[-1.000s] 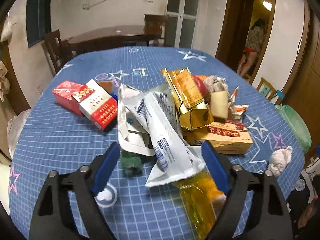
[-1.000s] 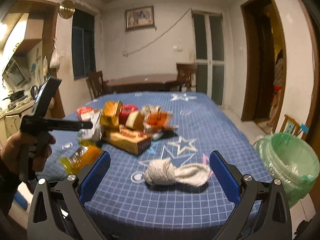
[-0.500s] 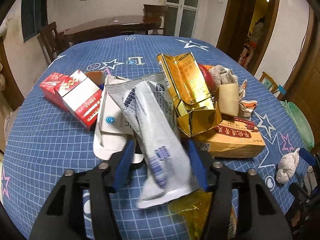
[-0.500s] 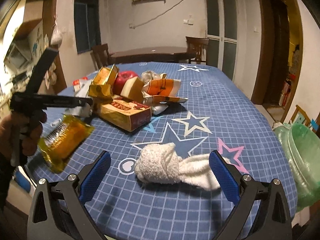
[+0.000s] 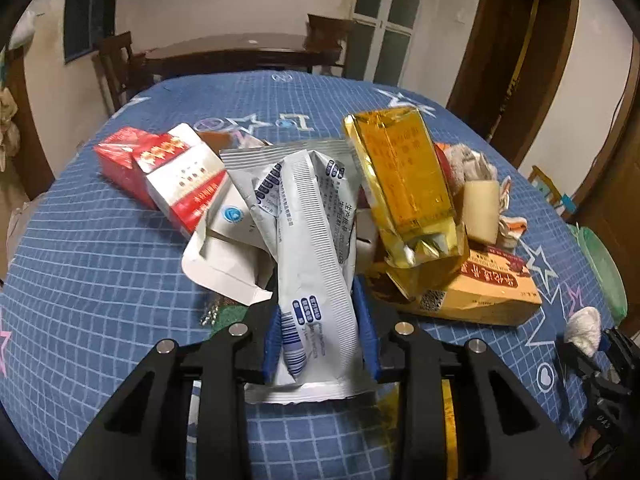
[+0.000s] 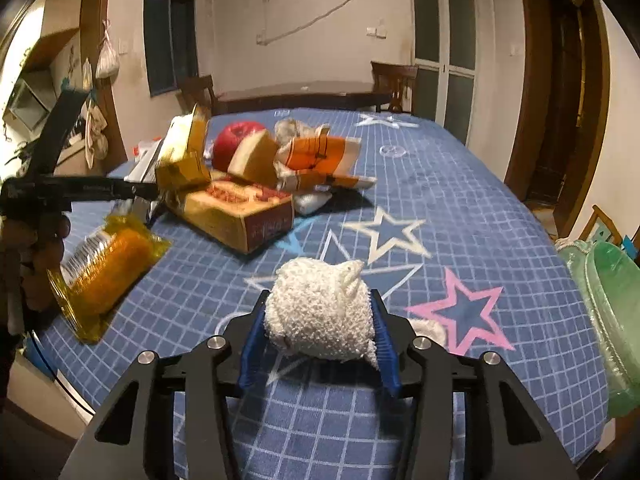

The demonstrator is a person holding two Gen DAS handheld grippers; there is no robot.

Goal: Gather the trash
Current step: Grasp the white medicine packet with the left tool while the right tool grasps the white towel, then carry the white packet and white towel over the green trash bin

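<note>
In the left wrist view, the left gripper (image 5: 320,332) is at the lower middle of the frame. Its jaws are closing, and the blue pads (image 5: 273,336) already press on both sides of a long silver-white foil wrapper with blue print (image 5: 316,280). This wrapper comes out of a heap of trash in the middle of the frame, on the table with a blue checked cloth with stars (image 5: 100,280). In the heap are a red and white cigarette pack (image 5: 180,176) at the upper left, a shiny golden foil bag (image 5: 404,180) standing tilted at the right of the wrapper, and a flat orange-brown cardboard box (image 5: 480,288) under the bag.

In the right wrist view, the right gripper (image 6: 320,340) is at the lower middle. Its jaws are closing, and they touch both sides of a crumpled white fluffy cloth ball (image 6: 320,312) lying on the cloth. A yellow transparent snack packet (image 6: 108,264) lies at the left, near the table edge. A bin with a green plastic liner (image 6: 608,300) is at the right edge, beside the table.
</note>
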